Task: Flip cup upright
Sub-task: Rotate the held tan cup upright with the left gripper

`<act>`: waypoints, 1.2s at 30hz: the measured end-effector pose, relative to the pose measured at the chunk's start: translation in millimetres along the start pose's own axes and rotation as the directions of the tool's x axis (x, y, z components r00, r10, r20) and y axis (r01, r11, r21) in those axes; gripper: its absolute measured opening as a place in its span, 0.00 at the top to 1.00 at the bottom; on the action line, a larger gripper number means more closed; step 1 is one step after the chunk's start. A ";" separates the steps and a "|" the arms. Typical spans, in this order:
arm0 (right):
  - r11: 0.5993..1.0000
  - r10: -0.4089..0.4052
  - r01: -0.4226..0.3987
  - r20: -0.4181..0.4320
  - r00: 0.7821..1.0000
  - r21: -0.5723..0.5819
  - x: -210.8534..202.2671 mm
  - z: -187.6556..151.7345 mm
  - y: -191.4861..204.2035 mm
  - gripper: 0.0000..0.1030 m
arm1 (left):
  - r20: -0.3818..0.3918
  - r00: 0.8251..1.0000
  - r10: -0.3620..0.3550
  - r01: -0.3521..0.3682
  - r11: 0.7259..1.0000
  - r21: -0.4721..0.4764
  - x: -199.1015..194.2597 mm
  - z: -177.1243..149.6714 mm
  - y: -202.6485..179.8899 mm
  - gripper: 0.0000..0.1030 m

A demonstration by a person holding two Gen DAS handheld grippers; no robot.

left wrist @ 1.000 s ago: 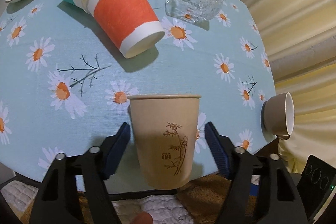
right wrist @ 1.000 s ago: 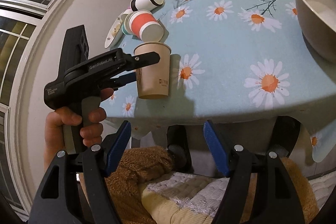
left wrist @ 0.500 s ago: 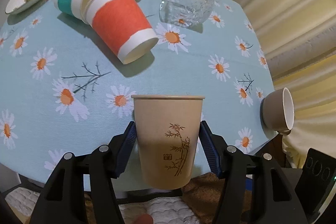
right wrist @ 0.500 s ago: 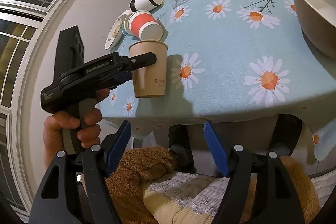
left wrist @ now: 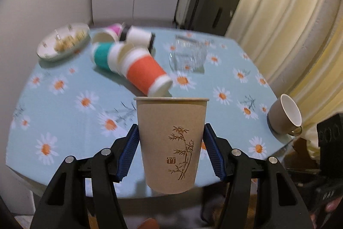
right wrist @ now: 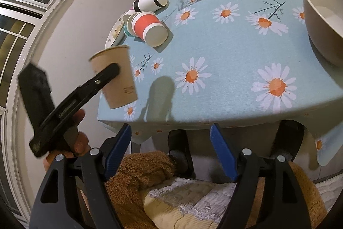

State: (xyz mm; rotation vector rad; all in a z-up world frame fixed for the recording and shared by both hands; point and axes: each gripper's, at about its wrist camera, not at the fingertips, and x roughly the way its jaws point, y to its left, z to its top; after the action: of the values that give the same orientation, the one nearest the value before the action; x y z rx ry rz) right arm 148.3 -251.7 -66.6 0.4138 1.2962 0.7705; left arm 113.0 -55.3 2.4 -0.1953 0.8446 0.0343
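A tan paper cup (left wrist: 170, 141) with a brown bamboo print stands upright, mouth up, between the blue pads (left wrist: 128, 149) of my left gripper (left wrist: 171, 151), which is shut on it. The right wrist view shows the same cup (right wrist: 115, 78) held in the air, slightly tilted, off the near left corner of the table (right wrist: 225, 57). My right gripper (right wrist: 170, 153) is open and empty, below the table's front edge, over a brown blanket.
On the daisy tablecloth lie an orange-banded cup (left wrist: 145, 72), a teal cup (left wrist: 100, 55), a pink cup (left wrist: 114, 28) and a black-banded cup (left wrist: 137, 35), all on their sides. A glass tumbler (left wrist: 188, 55), a snack plate (left wrist: 62, 42) and a tipped beige mug (left wrist: 285, 115) stand nearby.
My left gripper closed on the tan cup and lifted it up off the table, toward the near left corner. The right gripper stayed open and nearly still.
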 end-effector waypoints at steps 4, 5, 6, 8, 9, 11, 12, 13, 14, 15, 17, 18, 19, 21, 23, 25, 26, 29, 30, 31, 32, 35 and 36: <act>0.999 -0.036 0.036 0.017 0.999 0.005 -1.2 3.7 4.2 0.24 | 0.150 0.988 0.040 -0.040 0.999 -0.002 -21.2 -9.4 -1.1 0.43; 0.999 -0.032 0.032 0.017 0.999 0.008 -1.0 4.3 5.2 0.24 | 0.188 0.981 0.046 -0.045 0.999 -0.006 -25.3 -11.6 -1.4 0.43; 0.999 -0.032 0.031 0.019 0.999 0.009 -0.7 4.7 6.5 0.23 | 0.218 0.975 0.051 -0.050 0.999 -0.008 -28.2 -13.6 -2.1 0.43; 0.999 -0.033 0.033 0.028 0.999 0.010 0.7 4.4 8.3 0.21 | 0.274 0.959 0.076 -0.077 0.997 -0.005 -31.3 -16.1 -5.7 0.43; 0.999 -0.031 0.030 0.050 0.998 0.023 -0.6 3.6 7.3 0.21 | 0.329 0.939 0.097 -0.102 0.995 -0.003 -34.2 -19.7 -7.6 0.43; 0.999 -0.038 0.037 0.066 0.997 0.020 -1.4 2.7 7.4 0.21 | 0.392 0.912 0.117 -0.125 0.992 -0.005 -37.1 -25.0 -8.9 0.43; 0.999 -0.039 0.038 0.065 0.997 0.017 -0.8 2.5 7.5 0.21 | 0.413 0.902 0.125 -0.134 0.991 -0.008 -38.1 -27.2 -9.3 0.43; 0.999 -0.035 0.034 0.060 0.998 0.022 0.4 2.1 6.3 0.21 | 0.437 0.890 0.133 -0.144 0.990 -0.009 -38.6 -30.0 -9.7 0.43; 0.999 -0.035 0.034 0.055 0.998 0.027 1.9 1.8 4.5 0.21 | 0.459 0.877 0.139 -0.152 0.988 -0.008 -37.6 -32.8 -10.3 0.43; 0.999 -0.041 0.040 0.053 0.998 0.030 2.1 1.7 3.1 0.21 | 0.478 0.867 0.143 -0.160 0.987 -0.006 -36.4 -35.5 -11.1 0.43; 0.997 -0.078 0.078 0.047 0.996 0.020 5.1 0.3 1.3 0.21 | 0.513 0.845 0.150 -0.175 0.985 0.000 -33.0 -41.3 -12.6 0.43; 0.996 -0.089 0.089 0.043 0.995 0.014 5.9 -0.6 1.6 0.21 | 0.528 0.836 0.149 -0.177 0.984 0.003 -29.7 -44.6 -12.6 0.43; 0.995 -0.096 0.096 0.037 0.995 0.008 7.0 -1.6 1.6 0.21 | 0.545 0.825 0.148 -0.178 0.984 0.002 -26.2 -48.3 -12.2 0.43; 0.995 -0.102 0.102 0.035 0.994 0.005 8.1 -3.3 1.0 0.21 | 0.569 0.808 0.152 -0.195 0.981 0.015 -18.8 -53.6 -13.5 0.43; 0.993 -0.118 0.118 0.031 0.993 -0.003 9.7 -4.4 0.5 0.21 | 0.590 0.793 0.156 -0.205 0.979 0.017 -14.0 -58.1 -14.0 0.43; 0.993 -0.120 0.120 0.025 0.993 -0.004 11.5 -5.8 -0.9 0.21 | 0.601 0.785 0.153 -0.208 0.978 0.022 -6.4 -61.8 -15.0 0.43; 0.993 -0.119 0.119 0.022 0.993 -0.005 11.8 -5.9 -1.1 0.21 | 0.603 0.783 0.151 -0.206 0.978 0.023 -3.3 -63.0 -14.8 0.43; 0.993 -0.121 0.121 0.014 0.993 -0.006 13.3 -6.3 -3.4 0.21 | 0.611 0.778 0.144 -0.212 0.976 0.040 8.7 -68.6 -14.7 0.43; 0.992 -0.122 0.122 0.011 0.992 -0.007 14.2 -6.1 -4.0 0.21 | 0.617 0.774 0.145 -0.215 0.976 0.040 11.2 -70.3 -14.0 0.43; 0.992 -0.124 0.124 0.008 0.992 -0.004 15.6 -5.3 -4.9 0.21 | 0.626 0.765 0.150 -0.221 0.975 0.037 14.8 -73.1 -12.7 0.43; 0.992 -0.124 0.124 0.006 0.992 0.000 16.3 -4.8 -5.7 0.21 | 0.634 0.756 0.161 -0.230 0.973 0.028 19.1 -75.3 -10.5 0.43; 0.992 -0.123 0.123 0.001 0.992 -0.002 18.7 -4.3 -5.7 0.21 | 0.650 0.738 0.180 -0.242 0.970 0.006 27.5 -82.1 -4.3 0.43; 0.992 -0.124 0.124 0.000 0.992 -0.002 19.4 -3.8 -5.5 0.21 | 0.646 0.742 0.180 -0.235 0.972 0.000 32.0 -83.4 -0.7 0.43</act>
State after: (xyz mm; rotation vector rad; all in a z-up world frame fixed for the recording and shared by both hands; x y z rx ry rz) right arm 147.7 -242.3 -84.8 0.3279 1.3085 0.6674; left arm 72.7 -72.9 -75.4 0.0000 0.1660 0.2654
